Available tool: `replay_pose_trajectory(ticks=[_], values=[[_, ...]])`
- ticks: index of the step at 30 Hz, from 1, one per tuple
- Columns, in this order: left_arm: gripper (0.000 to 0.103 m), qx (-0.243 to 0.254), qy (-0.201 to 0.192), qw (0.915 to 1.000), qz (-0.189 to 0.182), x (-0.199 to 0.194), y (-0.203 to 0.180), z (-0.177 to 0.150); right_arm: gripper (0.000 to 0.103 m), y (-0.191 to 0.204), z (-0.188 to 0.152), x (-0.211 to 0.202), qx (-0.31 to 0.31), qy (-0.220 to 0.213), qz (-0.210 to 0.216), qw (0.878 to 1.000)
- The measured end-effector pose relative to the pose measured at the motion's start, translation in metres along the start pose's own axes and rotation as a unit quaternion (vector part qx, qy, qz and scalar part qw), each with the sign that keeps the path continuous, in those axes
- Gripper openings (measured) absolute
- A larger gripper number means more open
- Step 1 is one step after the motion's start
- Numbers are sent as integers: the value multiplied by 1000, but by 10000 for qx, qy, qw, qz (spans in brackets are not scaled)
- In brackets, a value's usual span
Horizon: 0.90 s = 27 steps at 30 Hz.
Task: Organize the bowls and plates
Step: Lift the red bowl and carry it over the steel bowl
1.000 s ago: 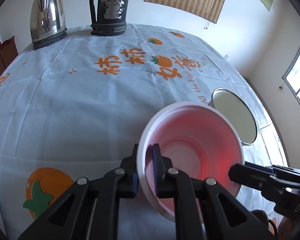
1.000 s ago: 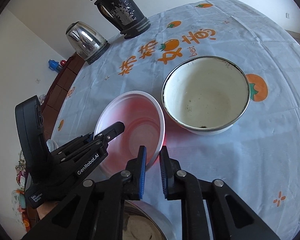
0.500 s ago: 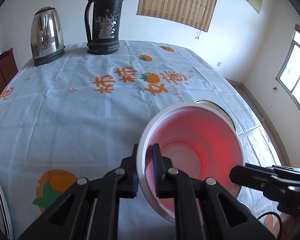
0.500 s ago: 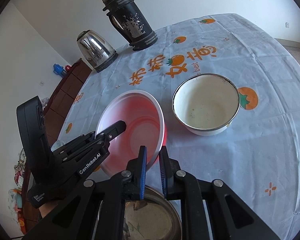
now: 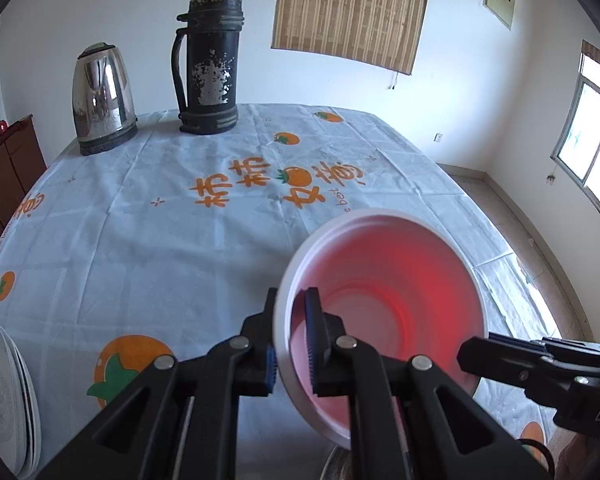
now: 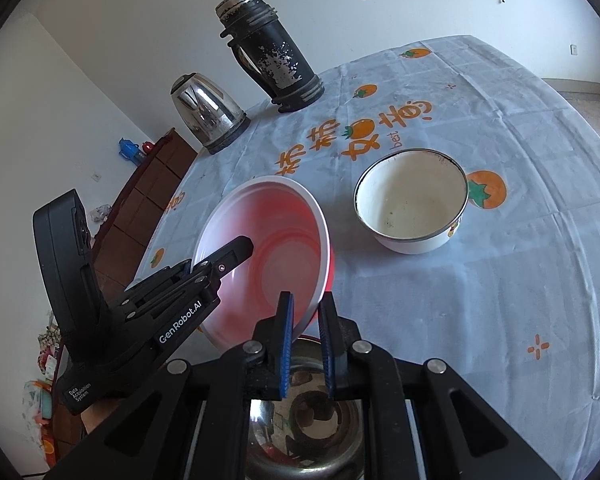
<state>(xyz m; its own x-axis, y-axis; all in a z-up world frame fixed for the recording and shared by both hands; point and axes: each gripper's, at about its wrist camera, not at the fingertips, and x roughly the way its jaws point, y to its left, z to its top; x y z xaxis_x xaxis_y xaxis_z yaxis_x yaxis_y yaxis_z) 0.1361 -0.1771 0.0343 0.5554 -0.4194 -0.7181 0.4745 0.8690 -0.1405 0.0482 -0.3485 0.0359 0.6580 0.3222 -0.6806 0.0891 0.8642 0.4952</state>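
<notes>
Red-and-white plastic bowl (image 5: 384, 312) found held above the tablecloth (image 5: 148, 232), tilted, rim pinched on two opposite sides. Left gripper (image 5: 290, 336) closed on the near-left rim, one blue pad inside the wall, the other outside. Right gripper (image 6: 306, 336) likewise clamped on the opposite rim edge, the rim seen passing between its two pads. Bowl clear of the cloth in both views, interior white shading to pink-red.

White enamel bowl (image 6: 412, 200) with a dark rim noted upright on the cloth, just beside the held bowl, apart from it. Steel bowl (image 6: 304, 432) seen directly beneath the right gripper, partly hidden by its frame. Stack of white plates (image 5: 4, 396) observed at the lower left edge of the left wrist view. Steel kettle (image 5: 102, 96) and worn black flask (image 5: 208, 60) recorded side by side at the far edge of the table, both upright.
</notes>
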Motion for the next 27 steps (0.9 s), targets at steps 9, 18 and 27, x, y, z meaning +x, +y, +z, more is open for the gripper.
replay_pose_trajectory(ticks=[9, 18, 27], values=[[9, 47, -132, 9999, -29, -21, -5, 0, 14, 9, -4, -19, -91, -118, 27, 9999], [9, 122, -114, 9997, -179, -35, -14, -7, 14, 13, -19, -41, -76, -166, -36, 9998], [9, 210, -80, 9996, -199, -46, -22, -23, 14, 13, -41, -52, 12, -161, -56, 9999]])
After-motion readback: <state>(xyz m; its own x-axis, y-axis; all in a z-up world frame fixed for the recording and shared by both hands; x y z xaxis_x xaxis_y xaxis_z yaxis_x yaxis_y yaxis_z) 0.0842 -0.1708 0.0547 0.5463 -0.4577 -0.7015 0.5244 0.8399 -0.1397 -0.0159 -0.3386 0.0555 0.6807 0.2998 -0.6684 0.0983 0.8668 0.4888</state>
